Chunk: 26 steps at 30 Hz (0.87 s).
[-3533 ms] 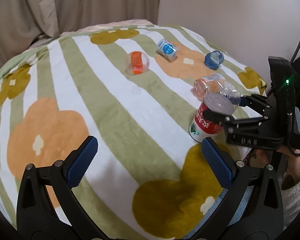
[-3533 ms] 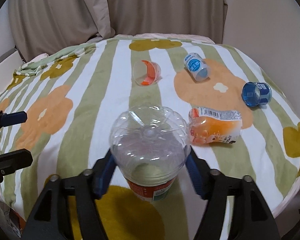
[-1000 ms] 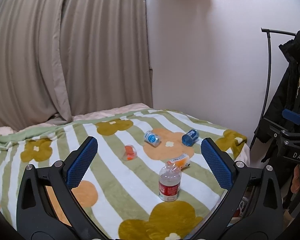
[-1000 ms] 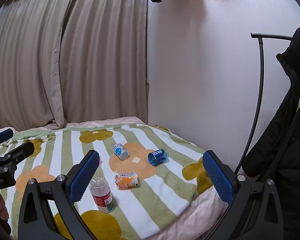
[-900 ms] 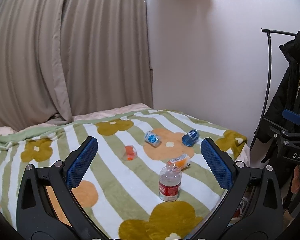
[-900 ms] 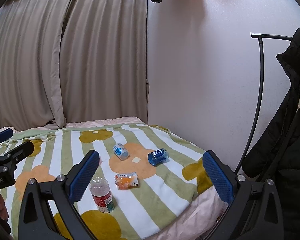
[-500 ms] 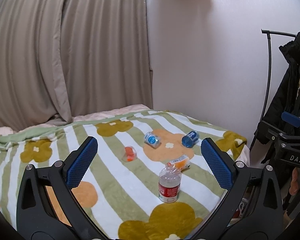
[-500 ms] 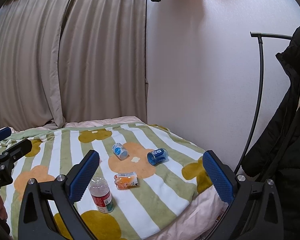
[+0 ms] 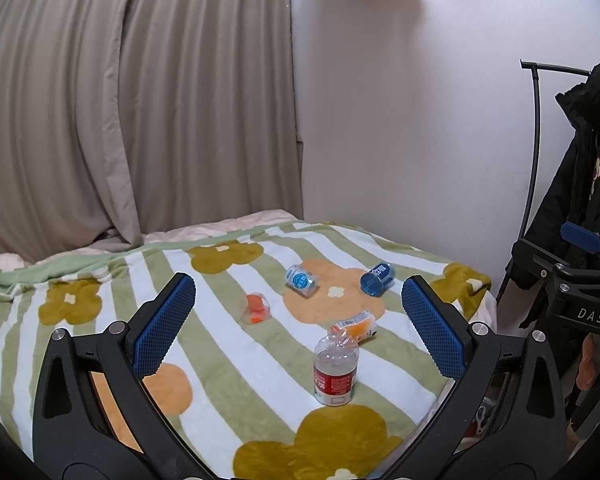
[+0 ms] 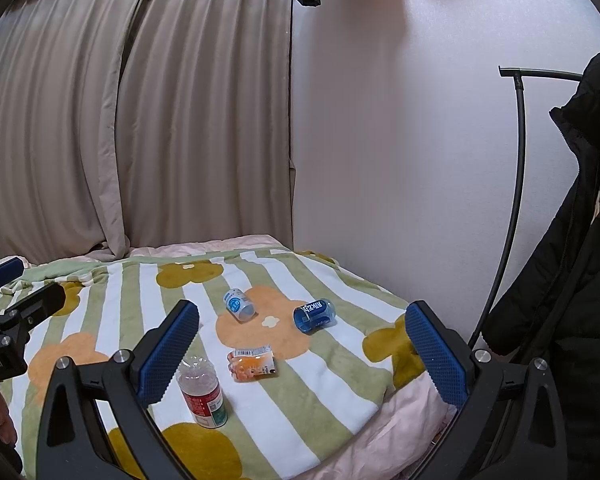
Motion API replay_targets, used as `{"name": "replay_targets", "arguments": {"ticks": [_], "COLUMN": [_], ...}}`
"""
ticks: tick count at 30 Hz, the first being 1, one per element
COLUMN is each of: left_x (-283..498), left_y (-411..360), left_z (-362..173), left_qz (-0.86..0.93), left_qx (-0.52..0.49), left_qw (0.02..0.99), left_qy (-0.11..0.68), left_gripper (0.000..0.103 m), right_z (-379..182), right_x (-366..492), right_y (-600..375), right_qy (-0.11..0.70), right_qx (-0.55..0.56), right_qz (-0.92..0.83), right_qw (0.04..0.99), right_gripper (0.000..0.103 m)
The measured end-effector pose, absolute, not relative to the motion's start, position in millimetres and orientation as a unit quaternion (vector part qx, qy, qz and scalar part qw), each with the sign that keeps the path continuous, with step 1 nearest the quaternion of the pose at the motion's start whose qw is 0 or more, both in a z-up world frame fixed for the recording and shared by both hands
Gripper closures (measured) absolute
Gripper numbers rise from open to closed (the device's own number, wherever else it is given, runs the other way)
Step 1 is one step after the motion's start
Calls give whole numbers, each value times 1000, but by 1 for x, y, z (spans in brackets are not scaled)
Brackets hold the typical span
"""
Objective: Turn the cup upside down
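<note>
A clear cup with a red label (image 9: 336,368) (image 10: 202,386) stands mouth-down on the flowered blanket (image 9: 220,340), its rounded base on top. Nothing touches it. My left gripper (image 9: 298,304) is open and empty, held well back from the bed. My right gripper (image 10: 302,320) is also open and empty, far from the cup, which shows just right of its left finger (image 10: 168,348). Each gripper appears at the edge of the other's view.
Other cups lie on their sides behind it: an orange-labelled one (image 9: 354,326), a dark blue one (image 9: 377,278), a white-blue one (image 9: 302,280) and a clear orange one (image 9: 256,309). A coat rack (image 9: 534,140) with a black coat (image 10: 572,280) stands right of the bed.
3.5 s ago my right gripper was shut on the inverted cup on the blanket. It has let go and both grippers have drawn far back. Almost nothing moved over the last second.
</note>
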<state>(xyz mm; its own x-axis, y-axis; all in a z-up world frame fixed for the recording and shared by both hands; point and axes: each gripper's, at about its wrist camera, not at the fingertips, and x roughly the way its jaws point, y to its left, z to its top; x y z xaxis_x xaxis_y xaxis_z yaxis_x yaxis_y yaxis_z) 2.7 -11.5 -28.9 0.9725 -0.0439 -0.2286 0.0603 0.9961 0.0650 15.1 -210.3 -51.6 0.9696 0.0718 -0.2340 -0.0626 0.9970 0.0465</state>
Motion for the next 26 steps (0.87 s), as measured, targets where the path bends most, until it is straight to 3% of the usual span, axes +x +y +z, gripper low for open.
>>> {"name": "replay_targets", "arguments": {"ticks": [26], "left_x": [-3], "left_y": [-15], "left_z": [-27], "left_qz": [-20], "left_qx": [22], "left_qw": [994], "left_qy": [100], "left_gripper": [0], "right_z": [-52], "right_x": [15], "right_y": [-211], "right_qy": [117], "right_qx": [16], "right_qz": [33], "right_qw": [992], "right_gripper": [0]}}
